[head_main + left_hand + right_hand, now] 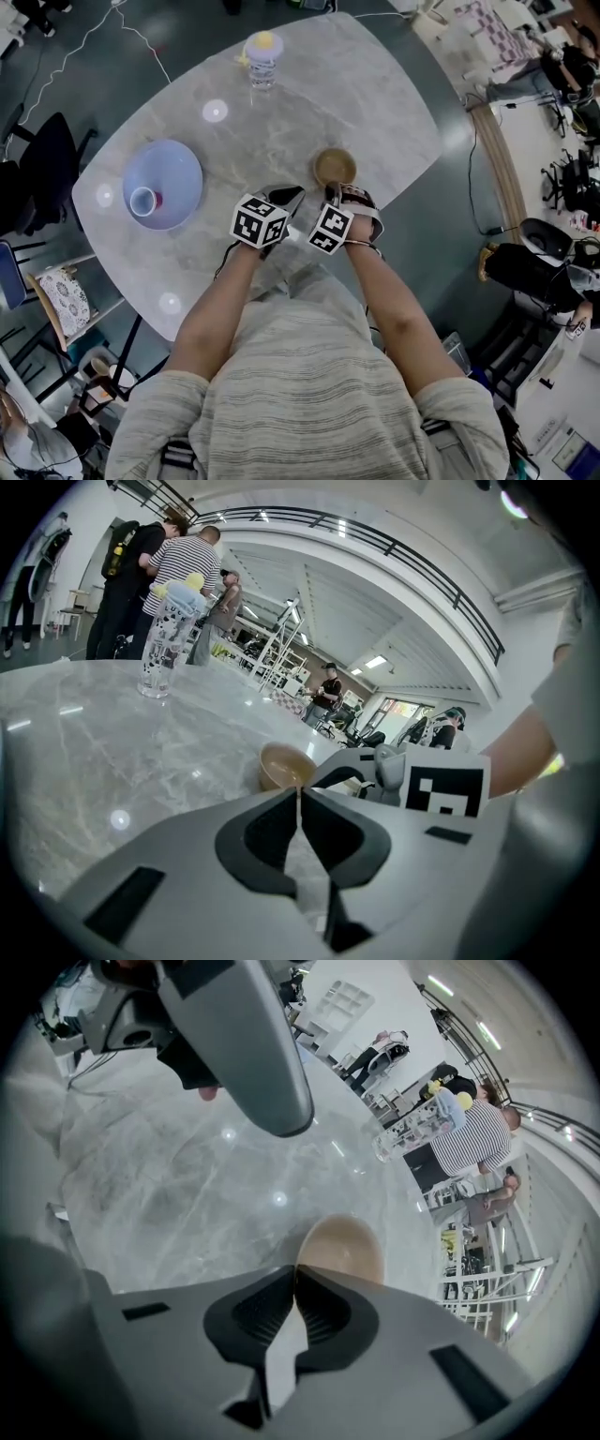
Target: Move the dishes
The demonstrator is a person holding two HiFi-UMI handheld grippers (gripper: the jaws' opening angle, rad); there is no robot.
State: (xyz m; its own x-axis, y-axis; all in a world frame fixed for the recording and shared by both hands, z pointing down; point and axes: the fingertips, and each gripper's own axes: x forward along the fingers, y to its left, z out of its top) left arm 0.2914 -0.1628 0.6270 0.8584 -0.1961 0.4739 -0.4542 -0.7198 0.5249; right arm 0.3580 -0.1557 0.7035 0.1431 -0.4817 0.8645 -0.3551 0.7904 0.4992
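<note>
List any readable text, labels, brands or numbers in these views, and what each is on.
No readable text in any view.
left marker cube: black-and-white square code only, no letters or digits.
right marker cube: the same, code only.
bottle: dark print on its wall, too blurred to read.

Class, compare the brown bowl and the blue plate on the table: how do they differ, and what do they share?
The brown bowl is small and deep; the blue plate is wider and shallower. The bowl looks empty; the plate carries a small cup. The bowl sits just ahead of the left gripper and right gripper; the plate lies off to the person's left. Both are round and rest upright on the marble table.
</note>
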